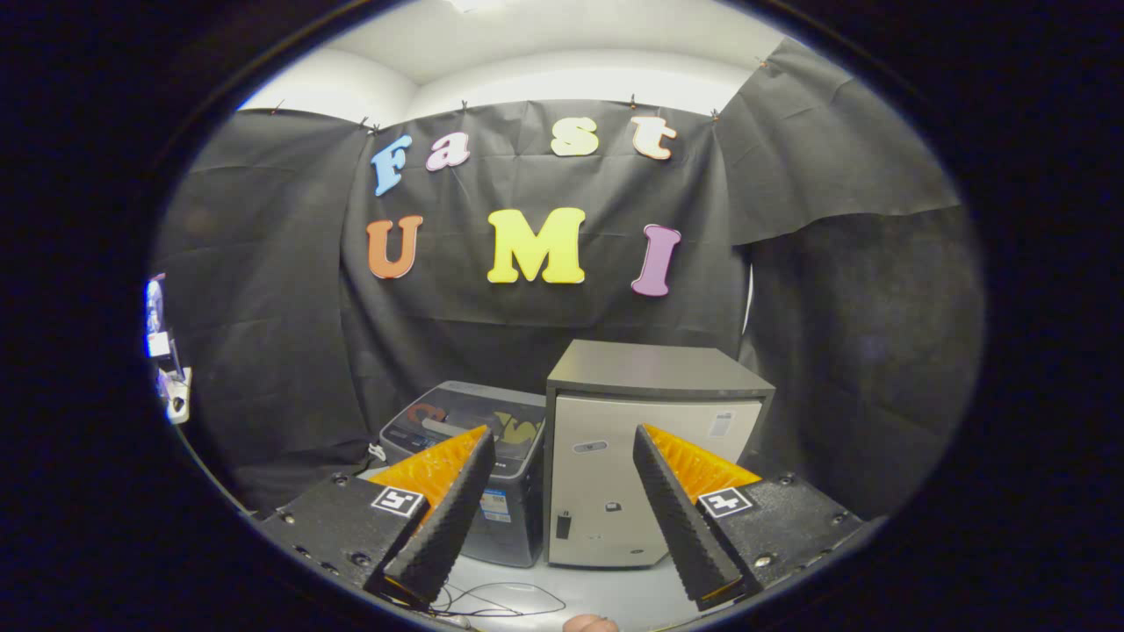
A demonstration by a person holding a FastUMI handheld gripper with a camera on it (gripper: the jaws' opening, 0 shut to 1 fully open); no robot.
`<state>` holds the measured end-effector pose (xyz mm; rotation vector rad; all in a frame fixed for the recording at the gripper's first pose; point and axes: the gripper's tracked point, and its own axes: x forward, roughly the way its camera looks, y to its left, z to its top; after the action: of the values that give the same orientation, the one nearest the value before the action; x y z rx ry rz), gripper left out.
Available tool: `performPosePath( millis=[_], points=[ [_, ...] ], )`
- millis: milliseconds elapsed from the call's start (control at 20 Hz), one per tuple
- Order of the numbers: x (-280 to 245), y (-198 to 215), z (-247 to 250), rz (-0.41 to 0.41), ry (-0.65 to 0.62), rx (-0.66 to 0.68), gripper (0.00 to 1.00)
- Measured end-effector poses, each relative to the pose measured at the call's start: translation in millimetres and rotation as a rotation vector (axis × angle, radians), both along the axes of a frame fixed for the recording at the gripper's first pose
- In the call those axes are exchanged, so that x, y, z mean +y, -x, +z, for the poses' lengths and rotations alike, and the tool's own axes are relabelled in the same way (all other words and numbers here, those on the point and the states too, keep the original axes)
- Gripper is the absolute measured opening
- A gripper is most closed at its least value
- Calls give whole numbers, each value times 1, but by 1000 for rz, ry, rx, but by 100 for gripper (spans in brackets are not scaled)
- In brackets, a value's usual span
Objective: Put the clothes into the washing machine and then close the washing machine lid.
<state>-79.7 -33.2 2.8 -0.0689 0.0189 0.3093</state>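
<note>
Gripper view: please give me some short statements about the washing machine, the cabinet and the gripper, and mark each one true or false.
1. The gripper is open, with nothing between its fingers. True.
2. The washing machine stands on top of the cabinet. False: it stands beside the cabinet, on the side of the left finger, and it is lower.
3. The washing machine lid is down. True.
4. A piece of clothing hangs from one finger. False: both fingers are bare.
5. The cabinet door is wide open. False: it is shut.
6. Thin cables lie on the white floor ahead of the fingers. True.
</note>
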Motion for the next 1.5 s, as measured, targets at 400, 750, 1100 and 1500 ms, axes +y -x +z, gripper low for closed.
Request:
performPosePath(
  millis=[400, 750, 1100, 1500],
  points=[
    [3, -2, -1, 2, 10, 9, 99],
    [4, -2, 0, -1, -2, 11, 99],
    [7, -3, 2, 1, 1, 11, 99],
    [10, -2, -1, 8, 10, 21, 99]
  ],
)
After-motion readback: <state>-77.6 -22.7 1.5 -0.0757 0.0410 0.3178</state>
